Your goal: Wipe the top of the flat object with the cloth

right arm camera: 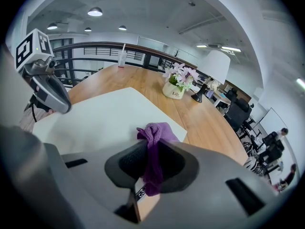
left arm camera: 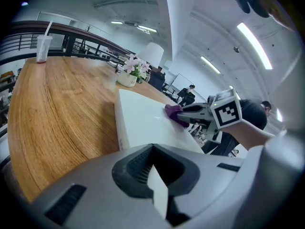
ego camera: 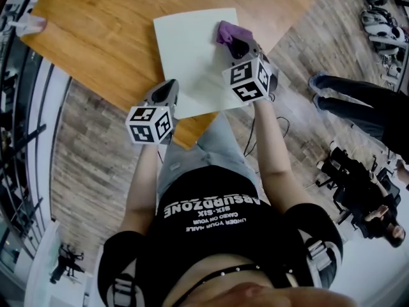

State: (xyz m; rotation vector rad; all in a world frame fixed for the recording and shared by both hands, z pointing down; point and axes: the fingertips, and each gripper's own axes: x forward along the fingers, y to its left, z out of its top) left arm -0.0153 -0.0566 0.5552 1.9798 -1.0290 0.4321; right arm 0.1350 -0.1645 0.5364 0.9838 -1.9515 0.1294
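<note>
A white flat board point(ego camera: 192, 56) lies on the wooden table point(ego camera: 96, 37). My right gripper point(ego camera: 238, 43) is shut on a purple cloth point(ego camera: 225, 32), which rests on the board's far right part. The right gripper view shows the cloth point(right arm camera: 155, 135) bunched between the jaws, above the board point(right arm camera: 95, 118). My left gripper point(ego camera: 169, 85) is shut with nothing in it, its tip at the board's near left edge. From the left gripper view, the board point(left arm camera: 143, 120) stretches ahead, with the cloth point(left arm camera: 174, 112) and the right gripper point(left arm camera: 183, 113) at its right side.
A pot of flowers point(right arm camera: 177, 87) stands on the table beyond the board, and a cup with a straw point(right arm camera: 122, 57) stands at the far end. A railing runs behind the table. A person point(ego camera: 364, 101) stands on the floor to the right.
</note>
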